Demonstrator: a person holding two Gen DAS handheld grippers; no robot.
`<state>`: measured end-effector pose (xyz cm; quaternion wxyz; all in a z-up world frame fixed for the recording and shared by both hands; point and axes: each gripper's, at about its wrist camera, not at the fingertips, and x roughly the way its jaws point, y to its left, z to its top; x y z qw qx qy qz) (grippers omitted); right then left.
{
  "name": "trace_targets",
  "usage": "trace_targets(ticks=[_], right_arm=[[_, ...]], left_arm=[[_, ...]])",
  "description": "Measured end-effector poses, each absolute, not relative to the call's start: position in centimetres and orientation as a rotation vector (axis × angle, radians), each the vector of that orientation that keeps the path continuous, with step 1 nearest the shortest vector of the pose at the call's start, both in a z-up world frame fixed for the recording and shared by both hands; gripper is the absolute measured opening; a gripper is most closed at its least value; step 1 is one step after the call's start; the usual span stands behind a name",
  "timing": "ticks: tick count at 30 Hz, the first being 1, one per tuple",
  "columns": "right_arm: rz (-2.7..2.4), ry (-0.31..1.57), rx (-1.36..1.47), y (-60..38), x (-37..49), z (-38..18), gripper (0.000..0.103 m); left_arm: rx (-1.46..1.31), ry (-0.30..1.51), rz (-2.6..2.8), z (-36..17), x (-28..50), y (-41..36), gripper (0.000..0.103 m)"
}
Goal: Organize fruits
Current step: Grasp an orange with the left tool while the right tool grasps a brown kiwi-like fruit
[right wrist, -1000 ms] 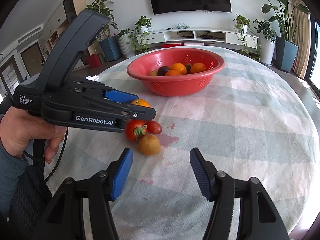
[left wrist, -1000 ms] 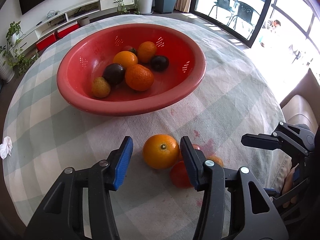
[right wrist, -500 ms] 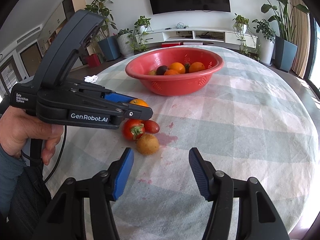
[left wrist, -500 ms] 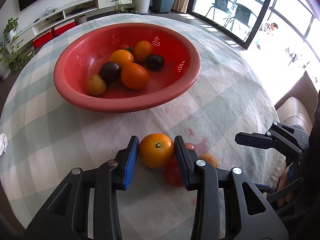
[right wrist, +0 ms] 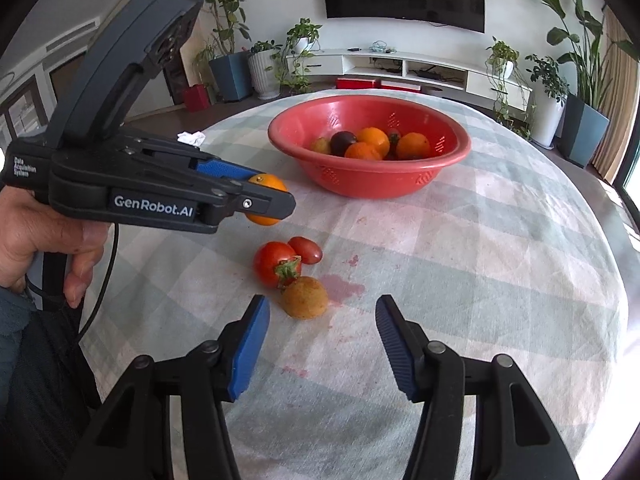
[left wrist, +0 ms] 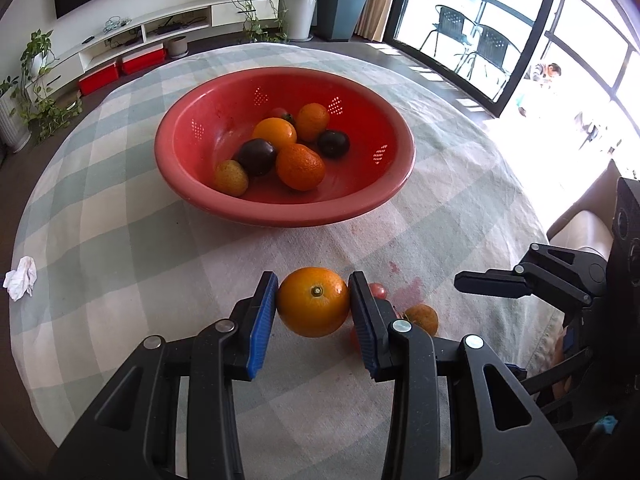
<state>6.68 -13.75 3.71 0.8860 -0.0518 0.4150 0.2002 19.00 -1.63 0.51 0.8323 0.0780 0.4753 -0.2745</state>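
My left gripper (left wrist: 314, 304) is shut on an orange (left wrist: 313, 307) and holds it clear above the checked tablecloth; it also shows in the right wrist view (right wrist: 266, 199). The red bowl (left wrist: 200, 184) ahead holds several fruits: oranges, dark plums and a brownish fruit. On the cloth lie a red tomato (right wrist: 276, 264), a small red tomato (right wrist: 306, 250) and a brown fruit (right wrist: 305, 297). My right gripper (right wrist: 322, 322) is open, low over the cloth just short of the brown fruit.
A crumpled white tissue (left wrist: 21, 283) lies at the table's left edge. Red stains (right wrist: 344, 283) mark the cloth near the loose fruit. The right gripper's body (left wrist: 560, 276) shows at the right of the left wrist view.
My left gripper closed on the orange and lifted it off the cloth. My right gripper stayed open and barely moved.
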Motion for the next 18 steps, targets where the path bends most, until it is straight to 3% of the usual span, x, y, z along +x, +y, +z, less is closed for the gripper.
trace_targets(ticks=[18], right_arm=[[0.487, 0.938, -0.242, -12.4, 8.8, 2.2, 0.040]], left_arm=[[0.153, 1.017, -0.577, 0.3, 19.0, -0.9, 0.034]])
